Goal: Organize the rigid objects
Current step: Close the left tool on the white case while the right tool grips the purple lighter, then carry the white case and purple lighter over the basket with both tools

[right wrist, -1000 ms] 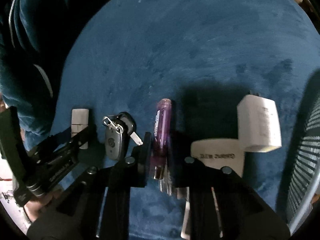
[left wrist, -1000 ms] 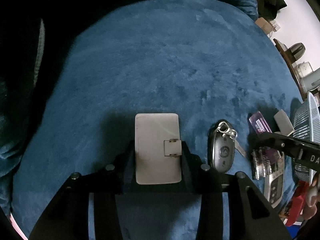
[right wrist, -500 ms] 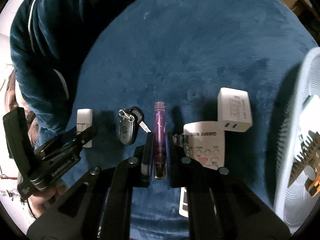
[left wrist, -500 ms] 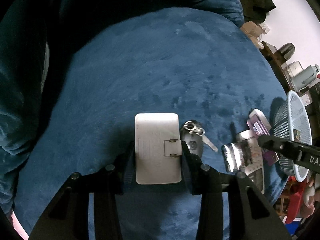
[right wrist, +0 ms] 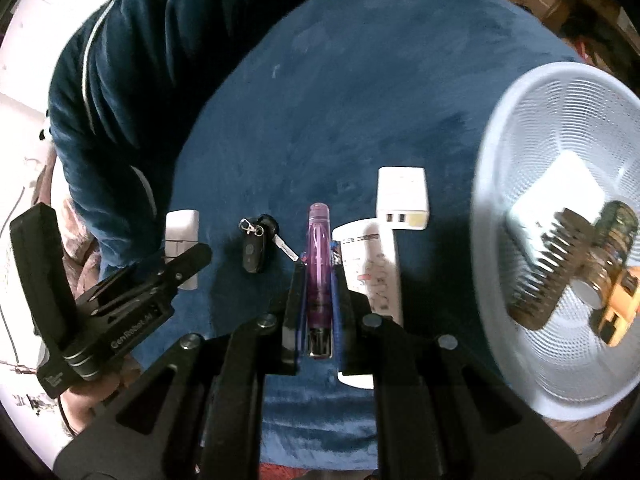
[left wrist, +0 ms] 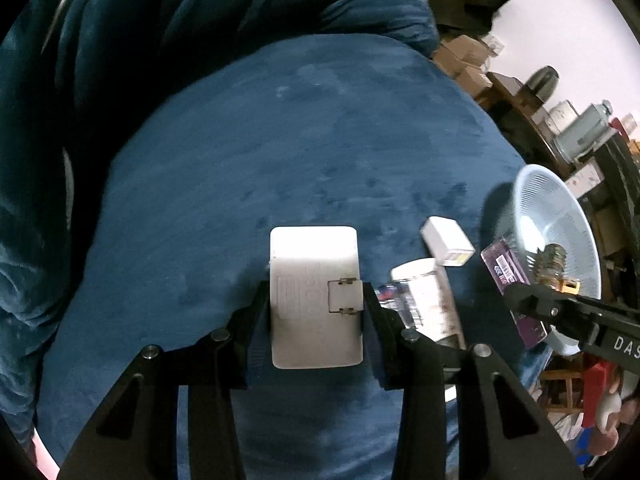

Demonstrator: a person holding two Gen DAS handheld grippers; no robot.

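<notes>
Both grippers pinch one item each: left gripper [left wrist: 316,300] a white case [left wrist: 314,276], right gripper [right wrist: 318,276] a purple bar [right wrist: 319,264].

Cardboard boxes [left wrist: 460,60] stacked behind blue blanket [left wrist: 300,140].

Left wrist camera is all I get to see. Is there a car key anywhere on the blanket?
Observer: Yes. A black car key lies between your white adapter and the purple stick.
Operator: Who's got the purple stick?
Observer: The right tool is shut on it, and the stick points straight ahead.
Operator: What's inside the basket?
Observer: In the basket, a flat white box lies under a metal finned part.
</notes>
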